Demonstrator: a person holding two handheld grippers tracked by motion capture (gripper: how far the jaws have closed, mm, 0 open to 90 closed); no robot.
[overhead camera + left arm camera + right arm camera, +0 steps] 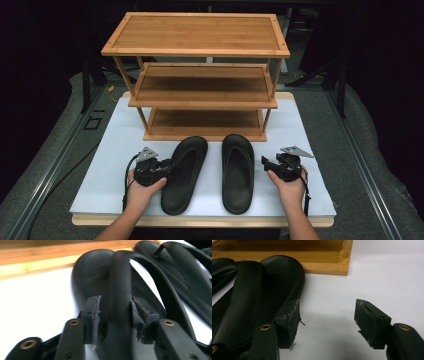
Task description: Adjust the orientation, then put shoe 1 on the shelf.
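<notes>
The left gripper (pixel 115 312) has its jaws spread around the strap of the left sandal (pixel 183 172); whether its pads (pixel 93 315) press it cannot be told. The right gripper (pixel 328 322) stands open and empty, the right sandal (pixel 259 297) beside its left finger (pixel 288 330).

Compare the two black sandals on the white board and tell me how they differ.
The left sandal lies angled, toe leaning right; the right sandal lies straight. The left claw straddles the left sandal's strap; the right claw stands open beside the right sandal's edge. Both are black, sole down, before the wooden rack.
</notes>
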